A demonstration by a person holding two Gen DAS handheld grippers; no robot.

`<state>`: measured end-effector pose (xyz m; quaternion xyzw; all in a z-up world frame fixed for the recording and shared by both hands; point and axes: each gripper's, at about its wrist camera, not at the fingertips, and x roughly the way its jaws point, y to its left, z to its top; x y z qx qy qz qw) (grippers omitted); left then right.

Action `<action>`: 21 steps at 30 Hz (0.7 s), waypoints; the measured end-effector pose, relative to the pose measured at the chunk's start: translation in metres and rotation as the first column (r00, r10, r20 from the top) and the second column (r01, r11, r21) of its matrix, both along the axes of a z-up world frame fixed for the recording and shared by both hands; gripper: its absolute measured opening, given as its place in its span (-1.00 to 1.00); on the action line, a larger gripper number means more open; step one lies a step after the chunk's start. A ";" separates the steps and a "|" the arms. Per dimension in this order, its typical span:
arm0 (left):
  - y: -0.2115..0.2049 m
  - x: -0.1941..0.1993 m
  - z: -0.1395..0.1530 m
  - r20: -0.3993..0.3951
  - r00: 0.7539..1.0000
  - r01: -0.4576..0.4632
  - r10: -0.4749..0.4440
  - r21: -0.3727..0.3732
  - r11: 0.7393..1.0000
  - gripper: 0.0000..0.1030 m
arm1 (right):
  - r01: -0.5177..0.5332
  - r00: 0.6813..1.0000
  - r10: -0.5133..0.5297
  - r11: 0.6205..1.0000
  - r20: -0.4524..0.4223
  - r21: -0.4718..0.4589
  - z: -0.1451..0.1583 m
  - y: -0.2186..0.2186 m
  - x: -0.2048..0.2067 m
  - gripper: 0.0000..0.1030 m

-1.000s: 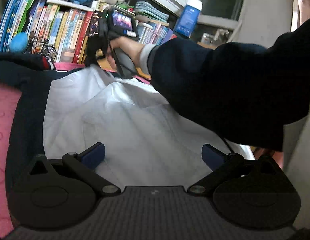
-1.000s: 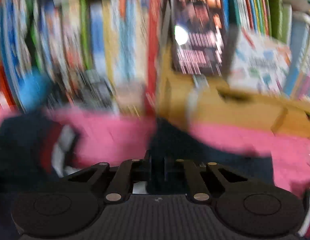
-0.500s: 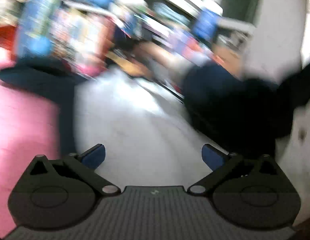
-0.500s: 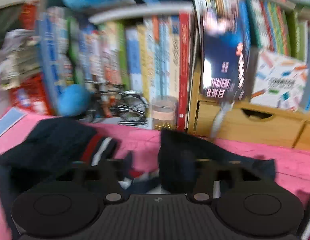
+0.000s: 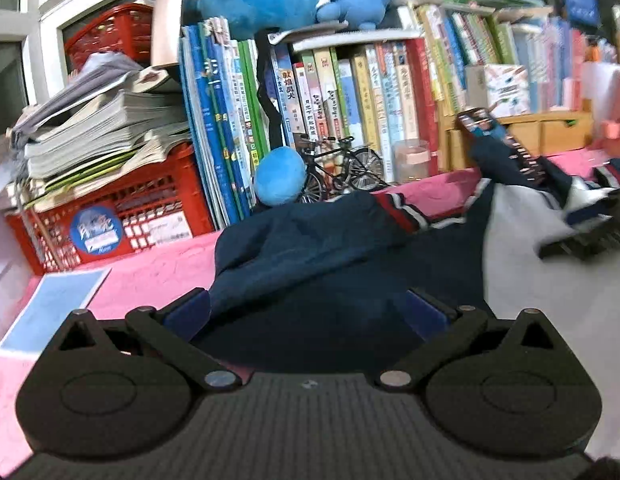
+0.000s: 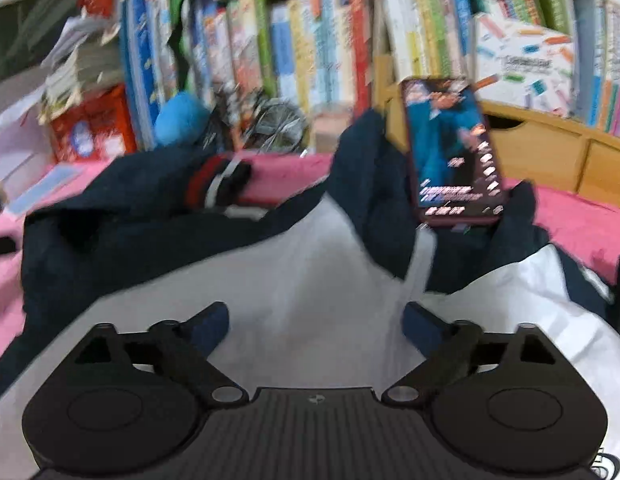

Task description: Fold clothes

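In the left wrist view the left gripper (image 5: 308, 312) stands wide apart and holds nothing, with the navy jacket (image 5: 310, 248) spread on the pink table (image 5: 150, 276) straight ahead at twelve o'clock. In the right wrist view, somewhat blurred, the right gripper (image 6: 316, 326) is opening wide over the jacket's white lining (image 6: 302, 280), apparently empty, a striped cuff (image 6: 214, 184) at eleven o'clock and a phone (image 6: 454, 152) at one o'clock

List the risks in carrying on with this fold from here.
1. A phone lies on the jacket; lifting the cloth may tip it off.
2. The model bicycle and jar stand close behind the striped cuff; a swung sleeve may topple them.
3. The right gripper is opening with nothing between its jaws.
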<state>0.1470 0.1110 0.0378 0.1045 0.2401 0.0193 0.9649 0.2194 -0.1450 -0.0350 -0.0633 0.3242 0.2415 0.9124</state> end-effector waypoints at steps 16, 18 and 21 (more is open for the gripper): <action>0.030 0.090 -0.040 -0.142 0.914 -0.348 0.380 0.209 0.914 -0.54 | -0.125 0.992 0.125 0.992 -0.010 -0.033 -0.004 0.012 -0.015 1.00; 0.043 0.084 -0.035 -0.125 0.903 -0.383 0.412 0.201 0.901 -0.54 | -0.129 0.992 0.129 0.991 -0.010 -0.032 -0.004 0.010 -0.016 1.00; 0.065 0.074 -0.018 -0.061 0.875 -0.459 0.480 0.209 0.864 -0.64 | -0.132 0.991 0.132 0.991 -0.010 -0.032 -0.004 0.010 -0.016 1.00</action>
